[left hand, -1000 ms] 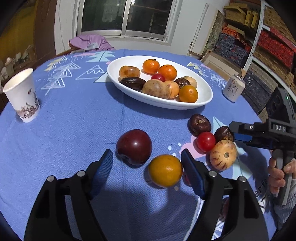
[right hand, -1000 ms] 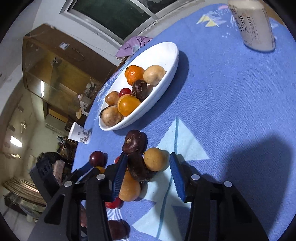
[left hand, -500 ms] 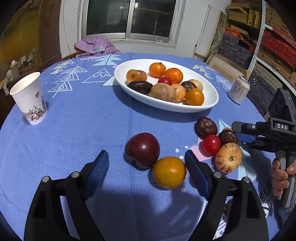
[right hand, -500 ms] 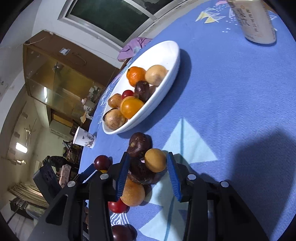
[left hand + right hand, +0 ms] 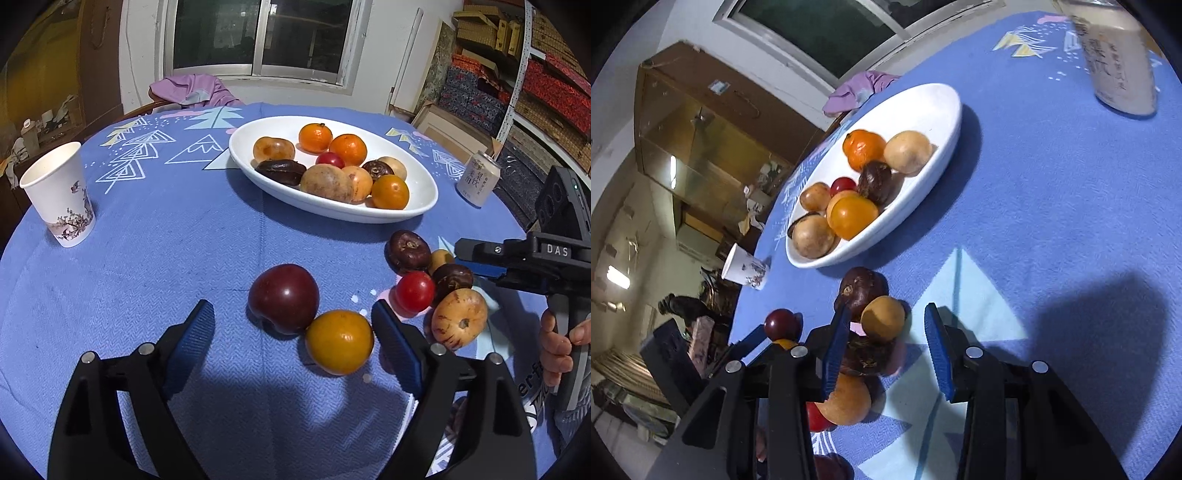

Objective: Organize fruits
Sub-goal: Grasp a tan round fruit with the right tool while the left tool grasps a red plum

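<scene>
A white oval bowl holds several fruits. On the blue cloth lie a dark red plum and an orange fruit, both between the open jaws of my left gripper. To the right is a cluster: two dark brown fruits, a red tomato, a tan speckled fruit and a small tan fruit. My right gripper is open around the small tan fruit and a dark fruit, with a gap on the right side.
A paper cup stands at the left of the round table. A drink can stands right of the bowl. A purple cloth lies at the far edge. Shelves of boxes are at the right.
My left gripper has pulled back and risen a little, still open. My right gripper has moved forward around the small tan fruit and its jaws have narrowed.
</scene>
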The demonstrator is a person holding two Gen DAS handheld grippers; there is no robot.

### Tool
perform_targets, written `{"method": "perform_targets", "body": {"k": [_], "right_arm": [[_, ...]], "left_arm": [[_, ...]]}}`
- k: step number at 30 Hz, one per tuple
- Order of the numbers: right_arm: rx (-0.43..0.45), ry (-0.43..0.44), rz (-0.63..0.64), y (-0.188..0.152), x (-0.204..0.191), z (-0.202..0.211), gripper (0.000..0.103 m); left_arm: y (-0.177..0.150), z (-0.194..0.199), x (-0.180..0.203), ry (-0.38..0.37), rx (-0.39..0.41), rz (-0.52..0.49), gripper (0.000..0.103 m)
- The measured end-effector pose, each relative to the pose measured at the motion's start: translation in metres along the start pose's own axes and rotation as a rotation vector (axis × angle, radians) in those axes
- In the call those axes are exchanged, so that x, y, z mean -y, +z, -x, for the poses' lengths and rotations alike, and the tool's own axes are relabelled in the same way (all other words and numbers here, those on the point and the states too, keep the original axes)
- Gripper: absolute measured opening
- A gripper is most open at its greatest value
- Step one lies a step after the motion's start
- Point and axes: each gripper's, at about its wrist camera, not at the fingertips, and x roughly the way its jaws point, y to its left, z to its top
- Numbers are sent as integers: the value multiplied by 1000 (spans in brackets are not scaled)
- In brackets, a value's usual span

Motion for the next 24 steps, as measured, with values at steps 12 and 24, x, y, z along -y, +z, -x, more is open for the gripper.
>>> {"method": "perform_targets", "body": {"k": [12, 24], "right_arm": [[-16, -162, 252, -10, -30, -14, 28], [24, -240, 346, -16, -34, -9, 28]], "left_arm": [[1, -3, 2, 1, 0, -16, 85], [8, -1, -3, 17, 22, -16, 69]]}}
